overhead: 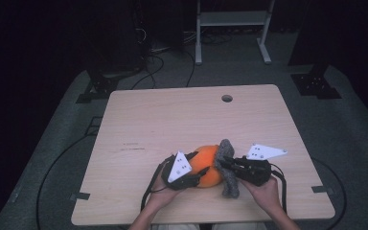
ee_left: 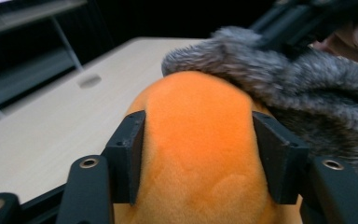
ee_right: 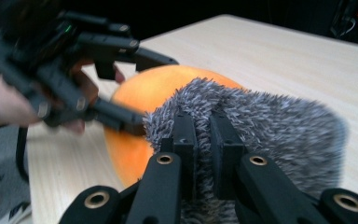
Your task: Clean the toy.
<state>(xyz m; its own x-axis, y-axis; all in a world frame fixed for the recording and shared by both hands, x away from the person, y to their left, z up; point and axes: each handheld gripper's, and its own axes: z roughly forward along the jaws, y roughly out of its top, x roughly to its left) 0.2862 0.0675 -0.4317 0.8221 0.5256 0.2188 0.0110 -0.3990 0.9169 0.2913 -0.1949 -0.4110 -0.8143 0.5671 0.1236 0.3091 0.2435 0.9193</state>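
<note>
Left tongs (ee_left: pixel 198 154): your left tongs straddle the orange plush (ee_left: pixel 200 154), one jaw against each flank, and the soft body bulges between them, so they grip it. In the high view the left tongs (overhead: pixel 202 173) reach in from the left onto that plush (overhead: pixel 210 164).
Right tongs (ee_right: pixel 203 140): your right tongs are pinched nearly together on the grey fur (ee_right: pixel 261 126), with only a thin fold of it between the jaws. From above, the right tongs (overhead: pixel 224 164) come in from the right and meet the fur (overhead: pixel 228 168) at its middle.
Orange plush: it sits on the tabletop (overhead: pixel 172 115) near the front edge, a little right of centre, rounded and smooth. In the right gripper view the plush (ee_right: pixel 135 140) lies behind the fur and just left of it.
Grey fur: it is draped against the right side of the plush, touching it and curling over its top, as the left gripper view shows (ee_left: pixel 307 88). In the high view it runs from above the plush down toward the front edge.
Hands: your left hand (overhead: pixel 162 188) and right hand (overhead: pixel 263 189) hold the tongs from the near edge, close together, with plush and fur between them.
Tabletop: pale wood, with a round hole (overhead: pixel 227 98) near the far edge.
</note>
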